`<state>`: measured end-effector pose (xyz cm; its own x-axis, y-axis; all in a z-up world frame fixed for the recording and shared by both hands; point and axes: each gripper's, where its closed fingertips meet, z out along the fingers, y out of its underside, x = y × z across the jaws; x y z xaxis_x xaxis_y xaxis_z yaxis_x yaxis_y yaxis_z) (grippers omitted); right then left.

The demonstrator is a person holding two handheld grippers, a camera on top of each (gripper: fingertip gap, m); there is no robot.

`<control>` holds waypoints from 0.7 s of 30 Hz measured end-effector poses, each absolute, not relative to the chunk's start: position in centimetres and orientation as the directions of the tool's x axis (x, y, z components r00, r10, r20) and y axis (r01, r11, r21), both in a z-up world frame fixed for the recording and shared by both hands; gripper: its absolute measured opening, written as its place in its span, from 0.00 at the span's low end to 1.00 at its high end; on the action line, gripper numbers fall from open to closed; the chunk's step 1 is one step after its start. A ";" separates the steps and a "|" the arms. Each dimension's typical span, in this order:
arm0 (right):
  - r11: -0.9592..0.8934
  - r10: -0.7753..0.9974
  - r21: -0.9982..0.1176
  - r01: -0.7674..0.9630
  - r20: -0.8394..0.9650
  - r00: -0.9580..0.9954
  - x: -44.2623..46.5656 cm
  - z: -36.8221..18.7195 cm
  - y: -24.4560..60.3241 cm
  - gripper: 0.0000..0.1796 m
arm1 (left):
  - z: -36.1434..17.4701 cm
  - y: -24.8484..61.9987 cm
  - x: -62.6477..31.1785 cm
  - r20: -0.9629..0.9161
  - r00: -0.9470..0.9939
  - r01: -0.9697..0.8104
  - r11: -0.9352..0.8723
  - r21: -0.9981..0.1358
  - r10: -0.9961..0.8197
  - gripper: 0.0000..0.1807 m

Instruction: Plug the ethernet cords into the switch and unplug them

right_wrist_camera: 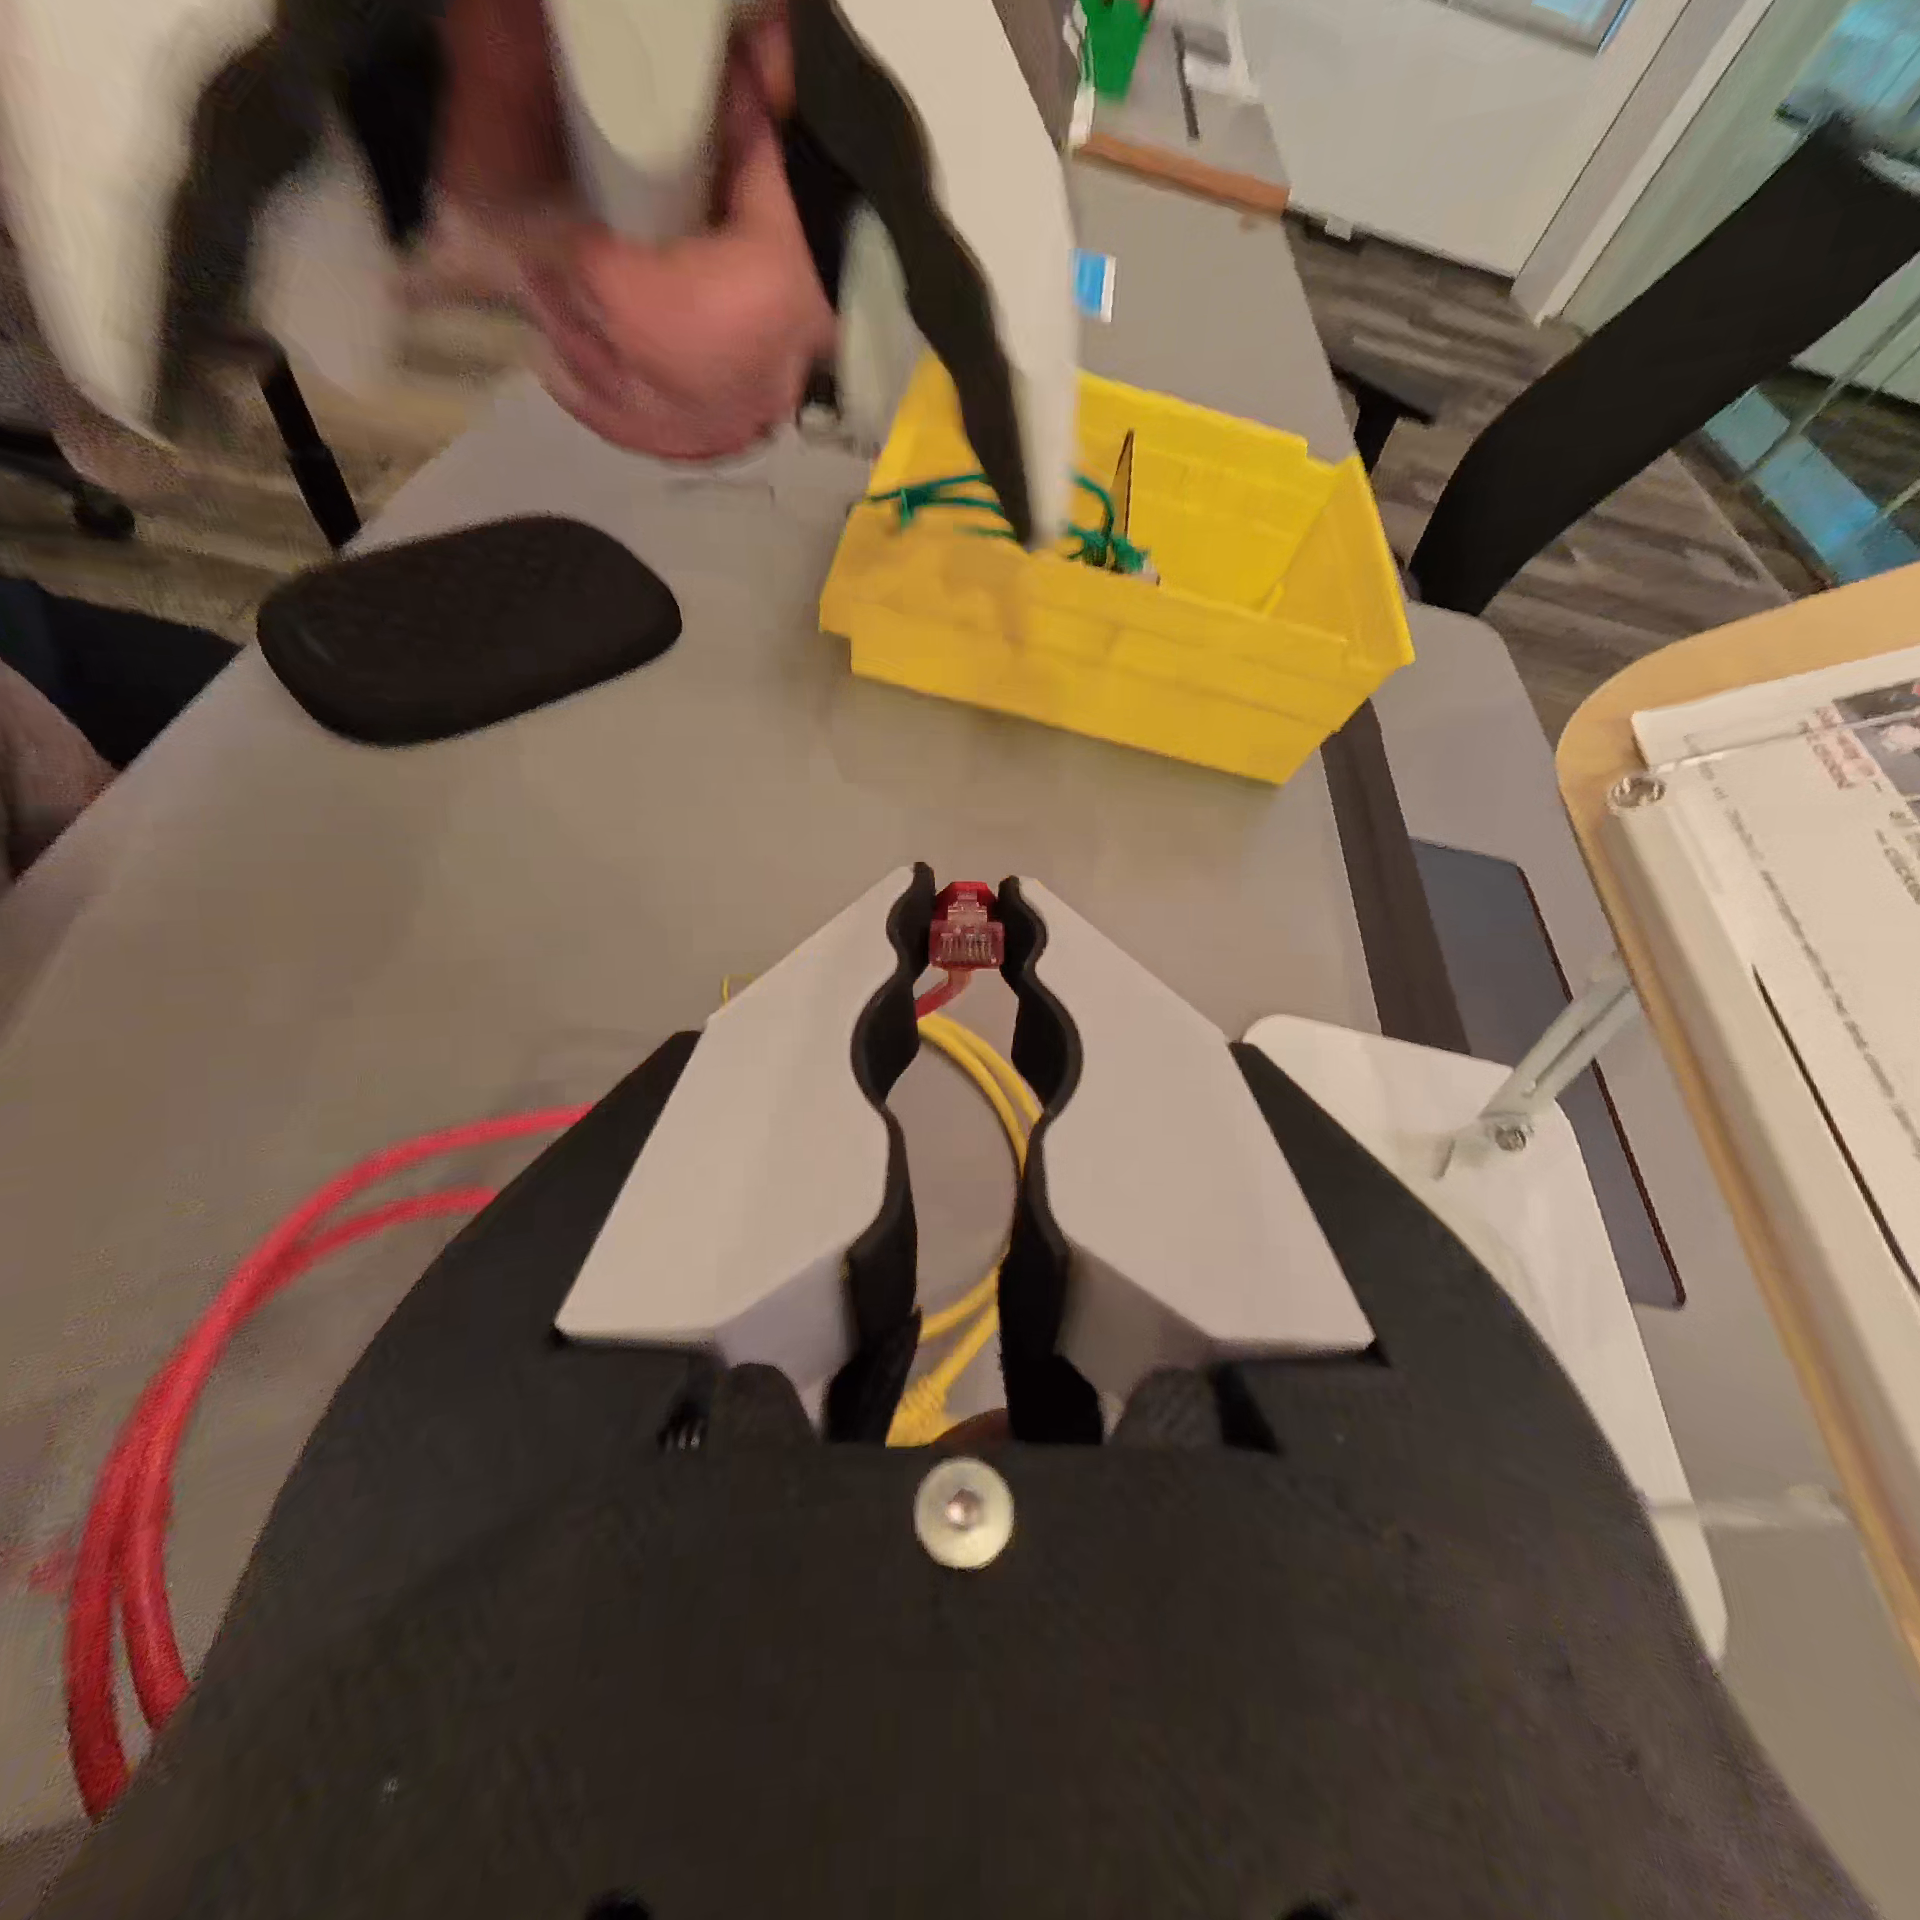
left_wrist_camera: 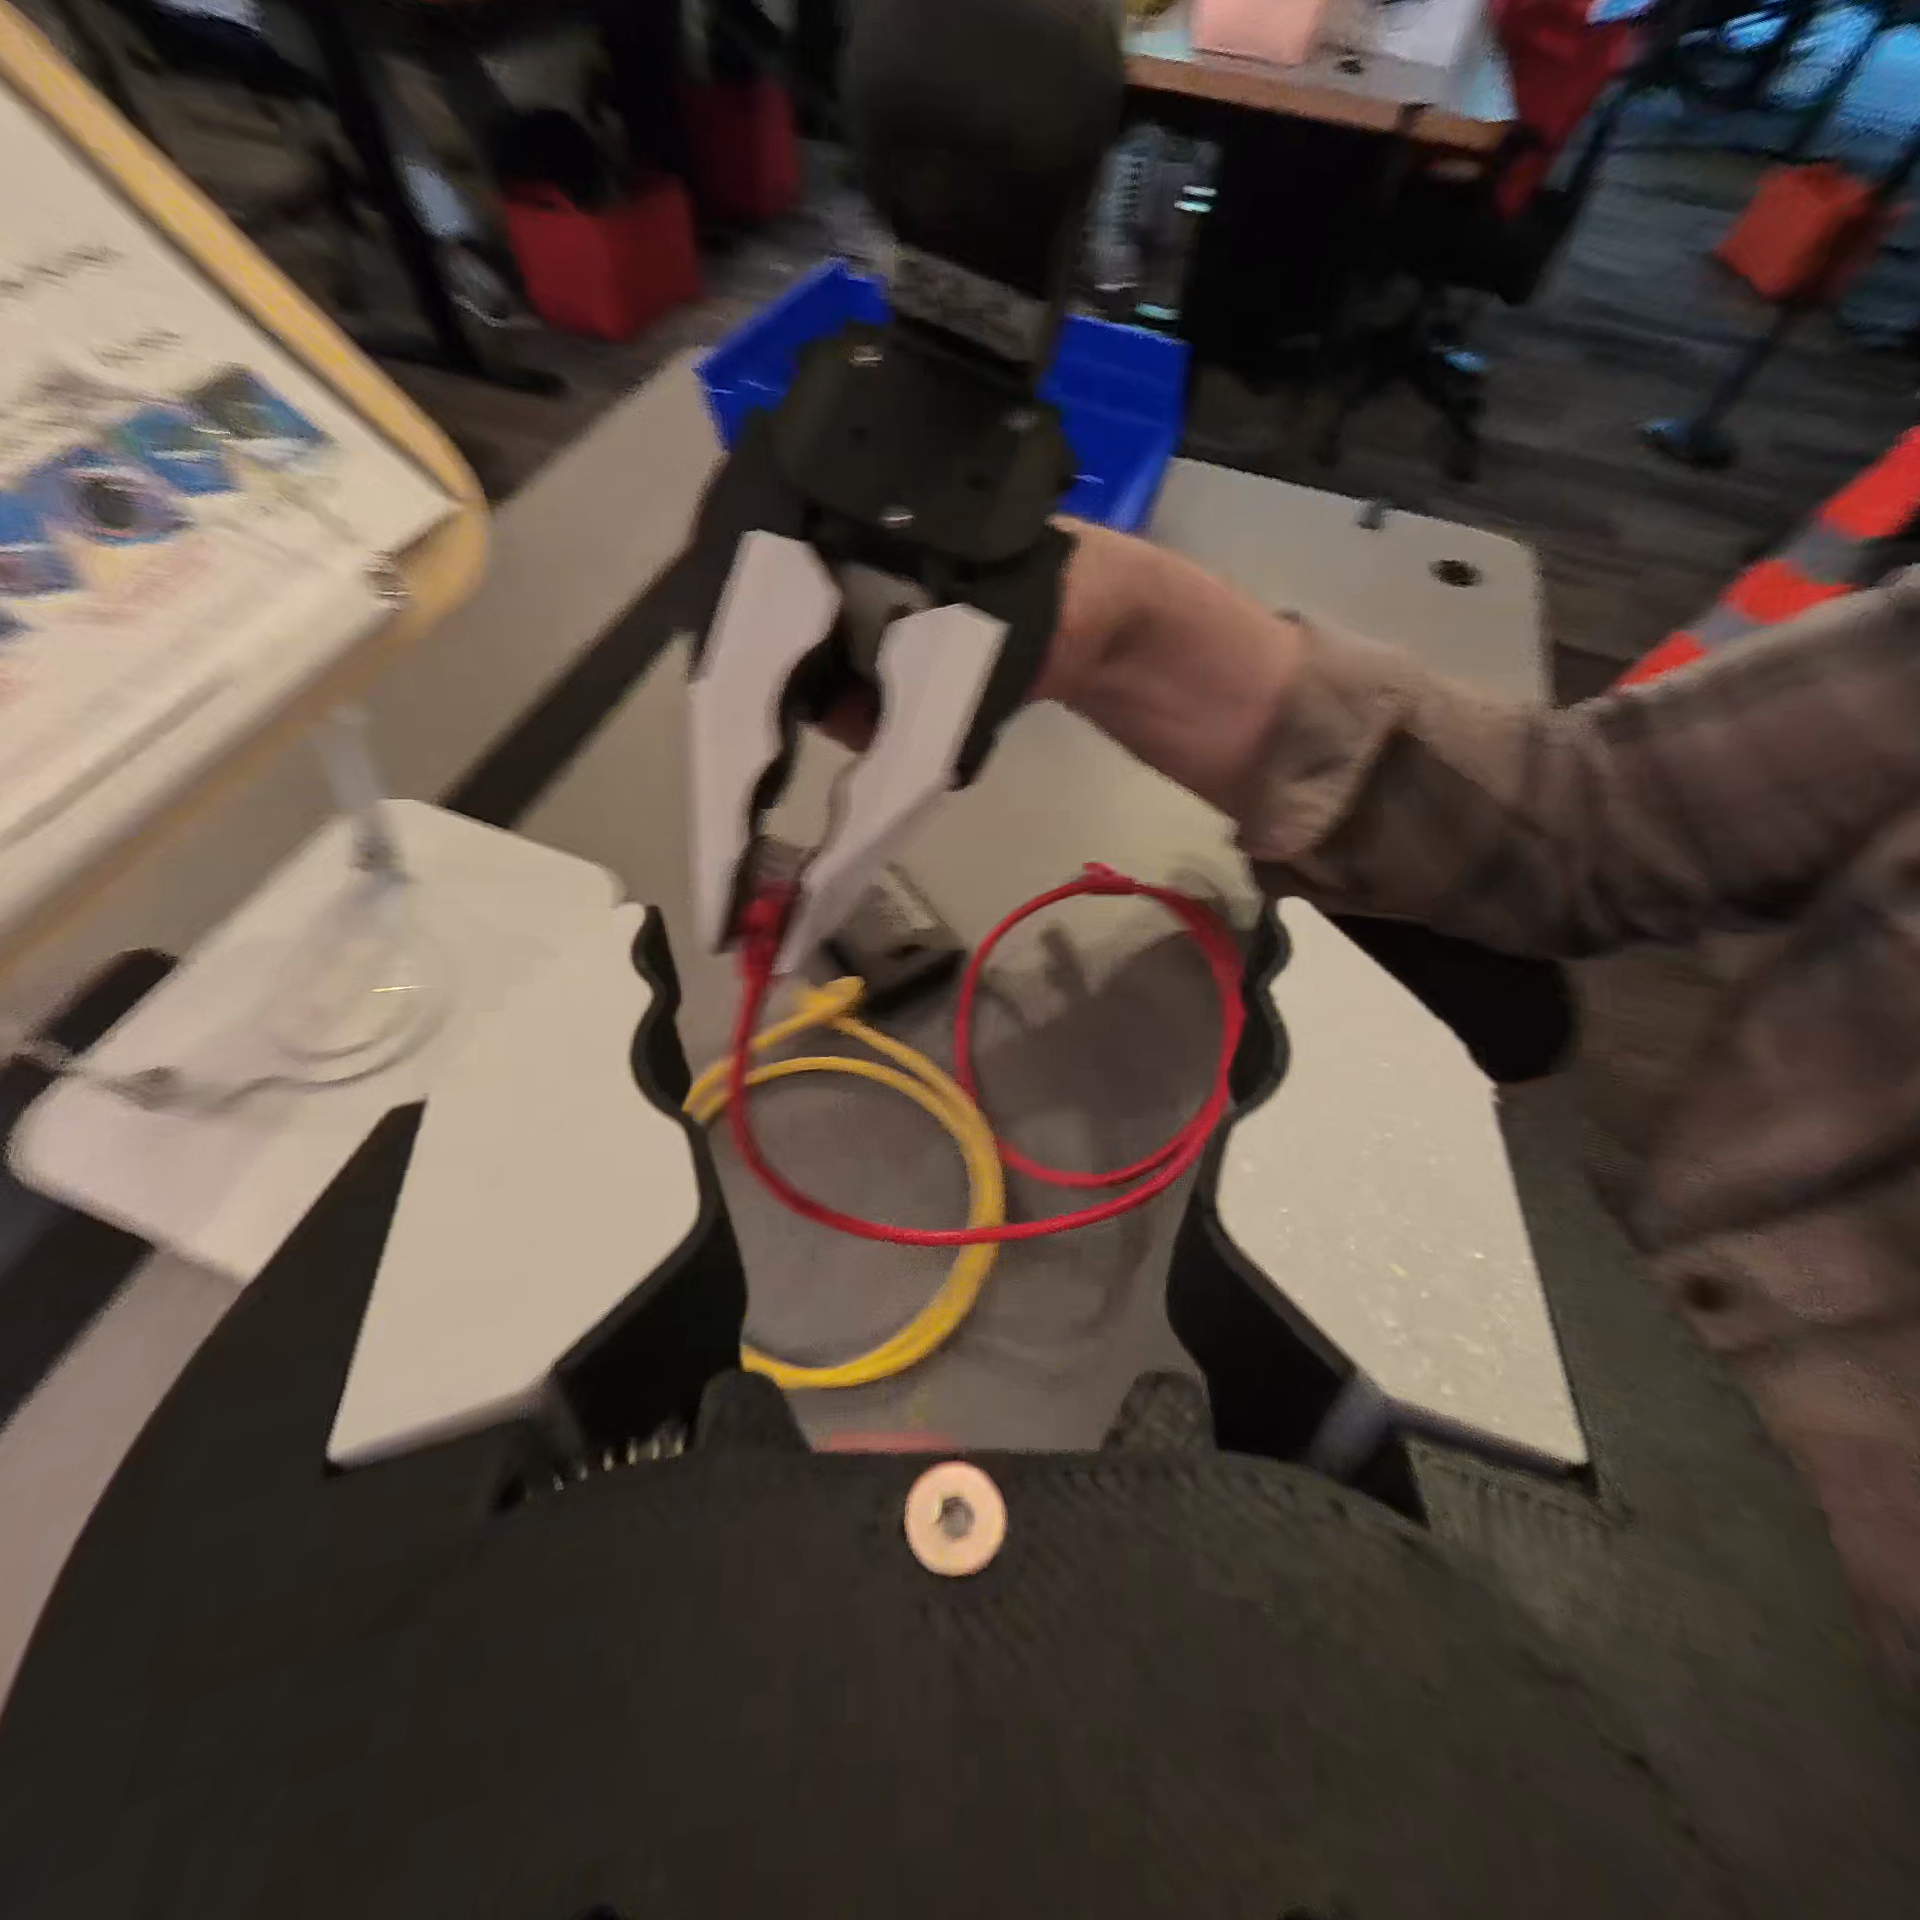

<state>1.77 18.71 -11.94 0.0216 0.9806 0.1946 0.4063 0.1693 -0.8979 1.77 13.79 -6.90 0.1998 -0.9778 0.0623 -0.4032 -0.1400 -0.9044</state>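
My right gripper [right_wrist_camera: 968, 883] is shut on the clear-and-red plug [right_wrist_camera: 968, 927] of the red ethernet cord [right_wrist_camera: 156, 1403]. In the left wrist view the right gripper [left_wrist_camera: 758, 940] is held by a hand and pinches that plug [left_wrist_camera: 764, 914] just above the table. Beside it lies a small dark switch [left_wrist_camera: 896, 940]. The red cord [left_wrist_camera: 1101, 1174] and a yellow cord [left_wrist_camera: 935, 1101] lie looped on the table. My left gripper [left_wrist_camera: 961, 935] is open and empty, above the loops. One of its fingers [right_wrist_camera: 1044, 343] shows blurred at the top of the right wrist view.
A yellow bin [right_wrist_camera: 1091, 665] holding green cords [right_wrist_camera: 935, 499] stands on the grey table [right_wrist_camera: 520, 883], and a black pad [right_wrist_camera: 468, 629] lies to its left. A blue bin [left_wrist_camera: 1117, 416] stands behind the switch. A framed board [left_wrist_camera: 156, 468] on a clear stand [left_wrist_camera: 343, 997] is close by.
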 end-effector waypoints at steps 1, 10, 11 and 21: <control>0.167 0.982 -0.915 0.368 0.186 0.018 1.4 -11.3 18.5 0.05 | -7.5 15.0 1.3 0.034 0.223 -0.408 -0.125 -0.904 -0.974 0.58; 0.092 0.996 -0.995 0.023 0.092 0.005 0.1 -6.7 17.9 0.05 | -12.3 18.1 2.6 -0.051 0.072 -0.505 0.008 -0.863 -0.996 0.55; 0.085 0.996 -0.996 0.004 0.085 -0.006 0.0 -6.6 17.7 0.05 | -12.6 17.9 3.0 -0.062 0.042 -0.509 0.032 -0.860 -0.997 0.48; 0.105 0.994 -0.994 -0.012 0.104 0.029 0.8 -7.2 19.0 0.06 | -13.1 19.4 1.8 -0.049 0.060 -0.545 0.008 -0.838 -0.997 0.00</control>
<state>0.81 18.97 -7.23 0.0292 0.9941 0.1044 -0.0116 0.1048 -0.9944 1.77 19.38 -13.09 0.0601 -0.9970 -0.0487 -0.5450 0.0081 -0.8384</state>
